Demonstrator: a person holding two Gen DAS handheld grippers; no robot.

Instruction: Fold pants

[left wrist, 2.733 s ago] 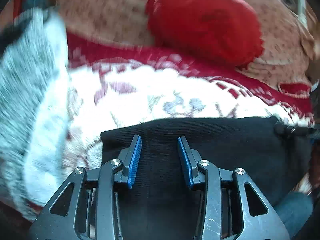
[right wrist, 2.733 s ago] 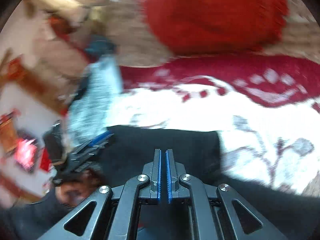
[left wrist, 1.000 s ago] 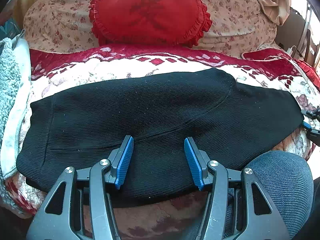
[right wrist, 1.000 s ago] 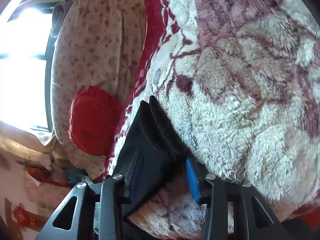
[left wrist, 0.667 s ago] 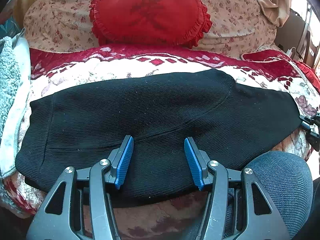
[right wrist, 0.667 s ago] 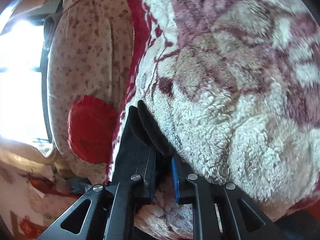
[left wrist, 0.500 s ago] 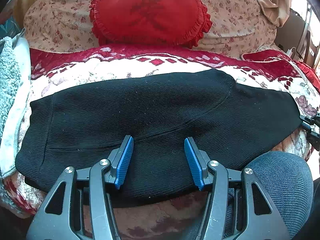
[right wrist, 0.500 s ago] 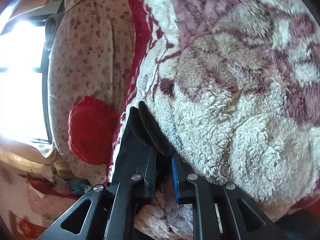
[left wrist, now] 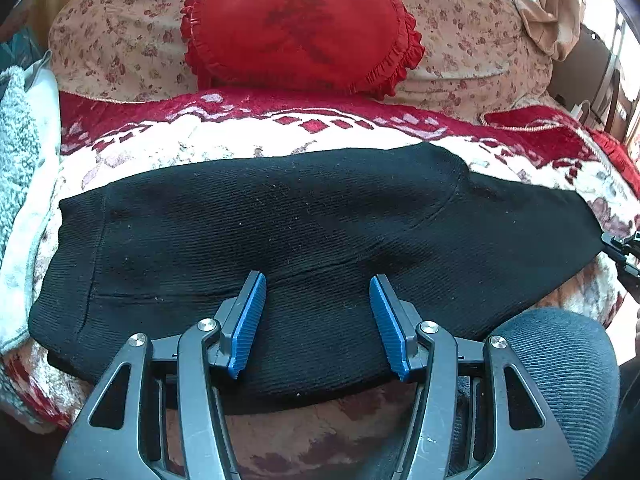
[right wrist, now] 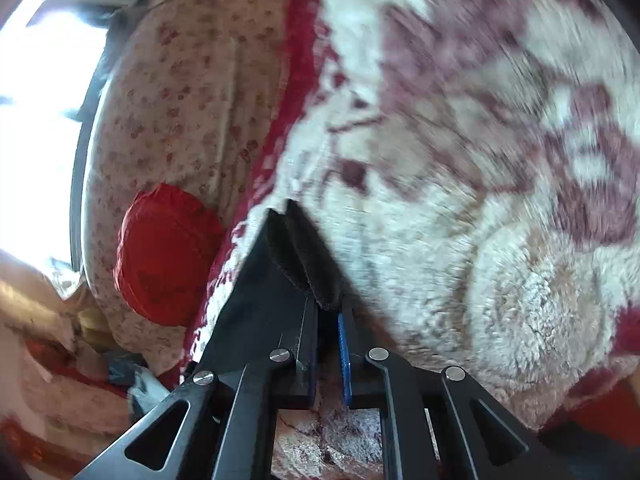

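Observation:
The black ribbed pants (left wrist: 304, 232) lie folded lengthwise across the fleece blanket (left wrist: 224, 144), waistband at the left, leg ends at the right. My left gripper (left wrist: 316, 320) is open and empty, hovering over the near edge of the pants at their middle. My right gripper (right wrist: 326, 344) is shut on the pants' leg ends (right wrist: 304, 264), which stick out past the fingertips; it also shows in the left wrist view (left wrist: 624, 252) at the far right edge.
A red round ruffled pillow (left wrist: 300, 24) leans on floral cushions (left wrist: 472, 40) behind the pants. A grey-white towel (left wrist: 20, 168) lies at the left. A dark grey ribbed knee (left wrist: 560, 380) sits at the lower right near the blanket's front edge.
My right gripper closed on the leg ends about 0.7 s ago and has now shifted a little, blurring its view. My left gripper has stayed still and open.

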